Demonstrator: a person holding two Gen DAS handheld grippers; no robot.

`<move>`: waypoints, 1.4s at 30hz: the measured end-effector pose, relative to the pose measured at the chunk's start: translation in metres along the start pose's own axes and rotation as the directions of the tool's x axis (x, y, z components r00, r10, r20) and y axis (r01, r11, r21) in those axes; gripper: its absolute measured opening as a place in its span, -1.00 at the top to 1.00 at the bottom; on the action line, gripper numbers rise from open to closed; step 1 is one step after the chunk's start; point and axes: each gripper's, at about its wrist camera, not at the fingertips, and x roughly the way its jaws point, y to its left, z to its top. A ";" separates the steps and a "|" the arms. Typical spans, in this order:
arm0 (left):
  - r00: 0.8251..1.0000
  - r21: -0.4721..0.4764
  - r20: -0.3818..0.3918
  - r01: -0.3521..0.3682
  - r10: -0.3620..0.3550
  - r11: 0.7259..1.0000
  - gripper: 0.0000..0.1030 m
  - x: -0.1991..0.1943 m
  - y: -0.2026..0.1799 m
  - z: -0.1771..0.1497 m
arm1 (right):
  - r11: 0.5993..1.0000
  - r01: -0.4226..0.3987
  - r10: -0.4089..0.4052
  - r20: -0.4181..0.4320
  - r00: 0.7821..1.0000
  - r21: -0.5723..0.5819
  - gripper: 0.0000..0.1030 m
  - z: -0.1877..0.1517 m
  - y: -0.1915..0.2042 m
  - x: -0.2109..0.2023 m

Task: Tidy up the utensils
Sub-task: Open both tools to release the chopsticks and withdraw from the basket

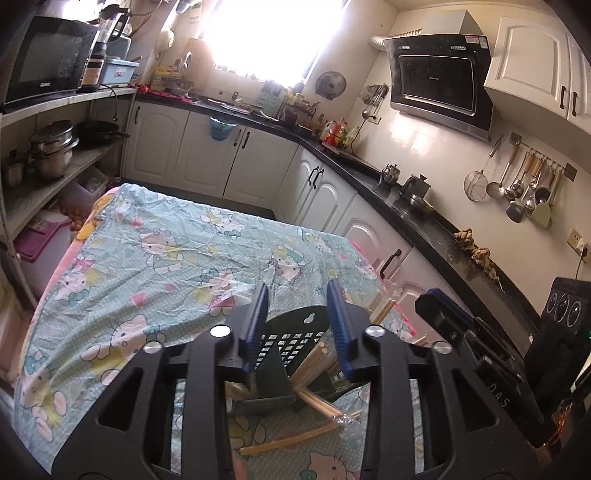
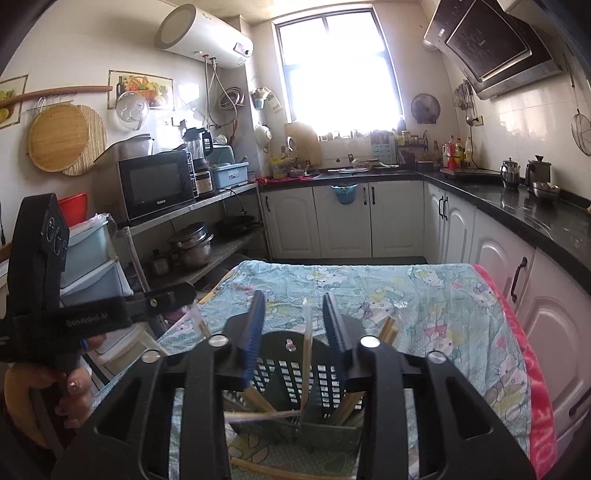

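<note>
Chopsticks (image 1: pixel 291 439) lie partly hidden behind left gripper (image 1: pixel 299 317).

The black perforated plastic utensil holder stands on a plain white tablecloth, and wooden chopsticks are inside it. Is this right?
Not quite: the tablecloth is light blue with cartoon cats, as the right wrist view shows. The black perforated plastic utensil holder does stand on it, with wooden chopsticks inside.

Left wrist cam sits low and close over the black perforated utensil holder (image 1: pixel 295 343), facing across the cartoon-print tablecloth (image 1: pixel 155 258) toward the window (image 1: pixel 269 33) and the right-hand counter. Right wrist cam is just as close above the holder (image 2: pixel 295 373), facing the window (image 2: pixel 340 70) squarely. Shared: holder, cloth (image 2: pixel 424 295), microwave (image 1: pixel 44 59) (image 2: pixel 155 186), range hood (image 1: pixel 439 77) (image 2: pixel 491 48).
</note>
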 end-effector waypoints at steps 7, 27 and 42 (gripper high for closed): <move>0.999 0.026 0.040 -0.007 0.006 1.000 0.07 -0.021 -0.004 -0.002 | 1.000 0.018 -0.017 -0.034 0.999 0.011 0.22 -0.013 -0.005 -0.013; 0.993 0.093 0.109 -0.049 0.039 0.994 -0.77 -0.067 -0.016 -0.034 | 1.000 0.008 -0.006 -0.087 0.996 0.020 -0.16 -0.043 -0.007 -0.053; 0.996 0.099 0.079 -0.055 0.047 0.994 -0.79 -0.077 -0.014 -0.067 | 1.000 0.000 -0.001 -0.150 0.989 -0.004 -0.36 -0.074 -0.003 -0.065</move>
